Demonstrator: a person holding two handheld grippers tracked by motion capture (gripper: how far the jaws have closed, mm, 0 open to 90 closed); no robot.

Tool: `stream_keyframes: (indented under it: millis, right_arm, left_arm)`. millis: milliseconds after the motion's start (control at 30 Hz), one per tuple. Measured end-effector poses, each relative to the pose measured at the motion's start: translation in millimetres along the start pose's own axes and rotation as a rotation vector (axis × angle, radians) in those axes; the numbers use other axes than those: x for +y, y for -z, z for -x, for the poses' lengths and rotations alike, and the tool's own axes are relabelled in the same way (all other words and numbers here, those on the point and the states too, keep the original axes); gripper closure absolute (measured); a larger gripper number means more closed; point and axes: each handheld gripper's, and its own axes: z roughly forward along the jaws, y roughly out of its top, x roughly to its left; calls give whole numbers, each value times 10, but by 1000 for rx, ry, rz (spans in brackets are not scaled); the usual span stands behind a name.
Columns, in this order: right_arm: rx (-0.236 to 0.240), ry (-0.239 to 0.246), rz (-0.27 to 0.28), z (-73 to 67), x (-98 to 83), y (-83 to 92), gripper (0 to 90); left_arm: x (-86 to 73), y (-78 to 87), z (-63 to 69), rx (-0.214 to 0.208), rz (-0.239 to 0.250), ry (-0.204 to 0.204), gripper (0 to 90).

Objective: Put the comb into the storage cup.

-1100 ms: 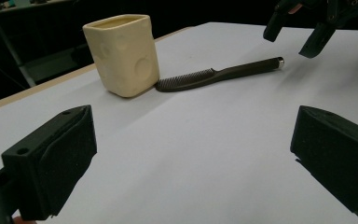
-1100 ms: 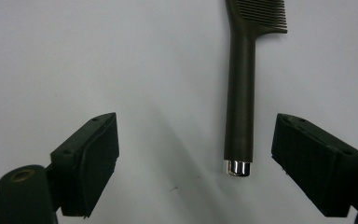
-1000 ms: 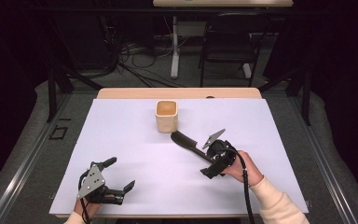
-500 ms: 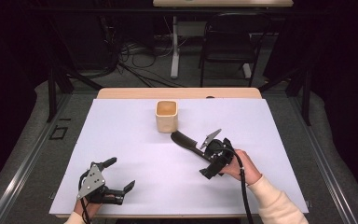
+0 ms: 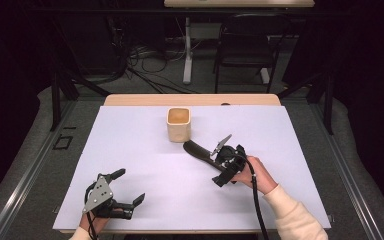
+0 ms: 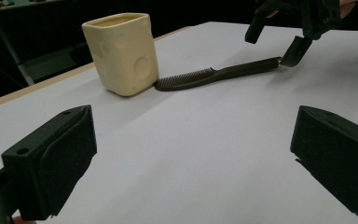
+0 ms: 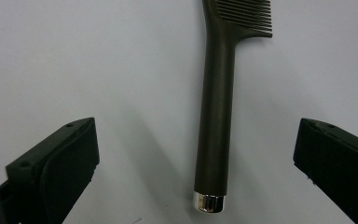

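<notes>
1. The table [image 5: 130,150] carries a white sheet that covers nearly all of its top; a strip of bare wood shows along the far edge.
2. The person's right hand [image 5: 252,175] comes in from the lower right in a cream sleeve and holds the right gripper [image 5: 219,159] over the middle-right of the sheet. Its jaws have just been opening and now stand wide apart, pressing on nothing.
3. The left gripper [image 5: 130,187] rests low at the near left, well apart from the other things. Its jaws are spread too, with bare sheet between them in the left gripper view.
4. The cream cup [image 5: 178,124], square-sided with round dimples, stands upright toward the far middle of the sheet.
5. The dark brown comb [image 7: 216,116] lies flat on the sheet. In the right gripper view its handle runs up the middle of the gap between the two jaws, clear of both, with the teeth at the far end.
6. In the left gripper view the toothed end of the comb lies just beside the foot of the cup; whether they touch cannot be told.
7. The silver cap [image 7: 208,202] on the comb's handle end lies nearest the right gripper.
</notes>
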Motion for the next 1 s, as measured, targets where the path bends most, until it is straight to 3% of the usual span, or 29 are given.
stream_keyframes:
  millis: [433, 567, 700, 733, 1000]
  right_arm:
    - [6, 6, -15, 18, 146, -76, 28]
    - [-5, 6, -19, 27, 219, -84, 167]
    - [-13, 0, -34, 38, 266, -104, 220]
    - [-11, -2, -49, 48, 305, -111, 284]
    - [-22, 22, -123, 63, 447, -202, 491]
  left_arm:
    - [2, 1, 1, -1, -4, -4, 2]
    - [1, 0, -3, 1, -5, -5, 2]
    - [2, -9, 4, 3, -7, 0, 2]
    - [3, -10, 7, 2, -9, -4, 2]
    - [0, -4, -3, 3, -7, -1, 3]
